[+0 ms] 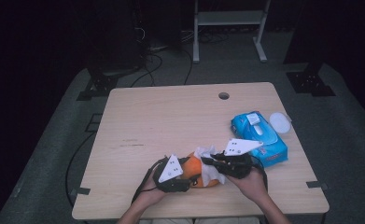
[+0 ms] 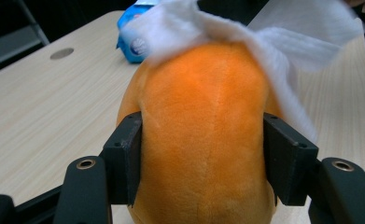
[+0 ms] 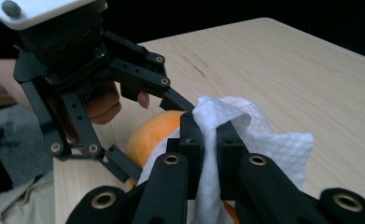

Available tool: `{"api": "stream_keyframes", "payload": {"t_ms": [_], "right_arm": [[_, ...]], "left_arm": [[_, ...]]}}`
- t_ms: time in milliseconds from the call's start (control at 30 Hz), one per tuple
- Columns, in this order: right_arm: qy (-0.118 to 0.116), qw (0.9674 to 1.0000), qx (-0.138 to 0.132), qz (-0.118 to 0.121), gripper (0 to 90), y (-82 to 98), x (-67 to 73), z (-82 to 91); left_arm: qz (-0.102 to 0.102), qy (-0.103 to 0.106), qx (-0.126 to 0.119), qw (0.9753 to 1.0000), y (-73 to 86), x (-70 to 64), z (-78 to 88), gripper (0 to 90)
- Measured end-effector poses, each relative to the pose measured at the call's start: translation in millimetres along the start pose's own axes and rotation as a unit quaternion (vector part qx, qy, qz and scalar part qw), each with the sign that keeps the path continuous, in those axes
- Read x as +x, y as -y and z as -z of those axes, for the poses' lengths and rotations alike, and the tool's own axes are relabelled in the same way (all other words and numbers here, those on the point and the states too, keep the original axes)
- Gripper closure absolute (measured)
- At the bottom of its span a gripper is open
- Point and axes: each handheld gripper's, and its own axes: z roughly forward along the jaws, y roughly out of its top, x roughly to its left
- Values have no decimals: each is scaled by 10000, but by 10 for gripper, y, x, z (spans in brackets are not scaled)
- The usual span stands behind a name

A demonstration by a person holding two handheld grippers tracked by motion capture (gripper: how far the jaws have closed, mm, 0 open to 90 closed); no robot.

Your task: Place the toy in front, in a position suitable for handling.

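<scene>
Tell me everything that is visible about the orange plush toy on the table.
The rounded orange plush toy has short, soft, velvety fabric with a faint seam down its middle. It lies near the front edge of the light wooden table. The left gripper clamps it, one black finger pressing each side. A white textured paper wipe, pinched by the right gripper, drapes over its top.

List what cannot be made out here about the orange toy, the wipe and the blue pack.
- Orange plush toy: left gripper view, its base is cut off by the bottom edge; high view, both grippers and the white wipe cover most of it.
- Blue wipes pack: high view, print too small to read; left gripper view, mostly hidden behind the wipe and toy.
</scene>
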Motion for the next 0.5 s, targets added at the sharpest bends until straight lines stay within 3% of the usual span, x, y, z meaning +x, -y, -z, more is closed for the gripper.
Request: {"api": "stream_keyframes", "payload": {"t_ms": [67,133,233,267,300,367,400,500], "right_arm": [[110,9998,116,128,841,-12,9,-20],[134,9998,158,34,842,28,-44,-14],[151,9996,243,27,842,91,-73,-10],[152,9996,253,10,842,96,-79,0],[211,9994,268,9,842,89,-98,14],[240,9994,264,-9,841,84,-102,19],[323,9992,228,13,841,56,-59,13],[207,9996,158,140,841,-1,32,-21]], "left_arm": [[70,42,-39,10000,10,8,6,363],[251,140,-106,9995,34,50,6,296],[943,196,-45,9953,67,159,-46,90],[1097,315,-91,9934,87,185,-57,85],[1135,412,-143,9926,97,189,-58,214],[1022,308,-116,9942,62,156,-58,245],[962,237,-129,9950,37,128,-61,309],[519,75,-96,9986,-39,18,-86,331]]}}
